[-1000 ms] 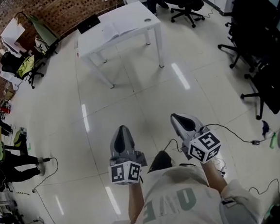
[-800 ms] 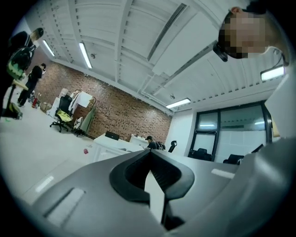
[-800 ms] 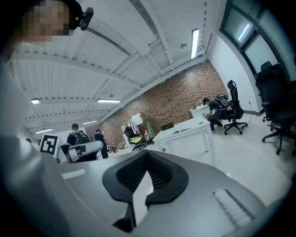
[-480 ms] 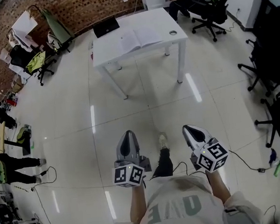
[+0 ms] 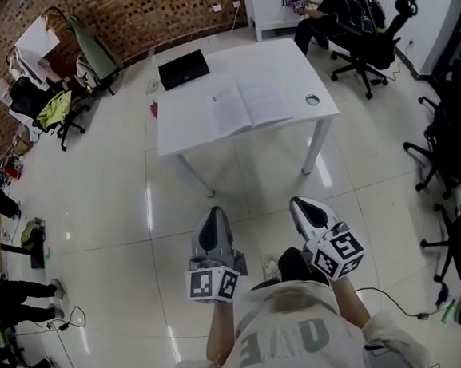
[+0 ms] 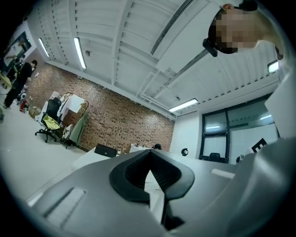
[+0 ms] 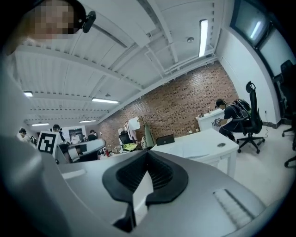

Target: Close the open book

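Note:
An open book [image 5: 249, 107] lies flat with white pages up on a white table [image 5: 186, 131], well ahead of me. A shut black laptop [image 5: 184, 69] sits at the table's far left corner, and a small round object [image 5: 312, 99] lies near its right edge. My left gripper [image 5: 213, 213] and right gripper [image 5: 300, 203] are held side by side in front of my body, over the floor and short of the table. Both are shut with nothing in them. In the right gripper view the jaws [image 7: 147, 155] meet, with the table [image 7: 203, 141] beyond.
A person sits on an office chair [image 5: 361, 27] at a desk behind the table. More black chairs [image 5: 453, 160] stand at the right. Chairs with clothes [image 5: 55, 106] line the brick wall at the left. A cable [image 5: 393, 297] lies on the tiled floor.
The table and the book have come closer and lower in the head view as I walked toward them. Both grippers stayed shut and kept their pose in front of me.

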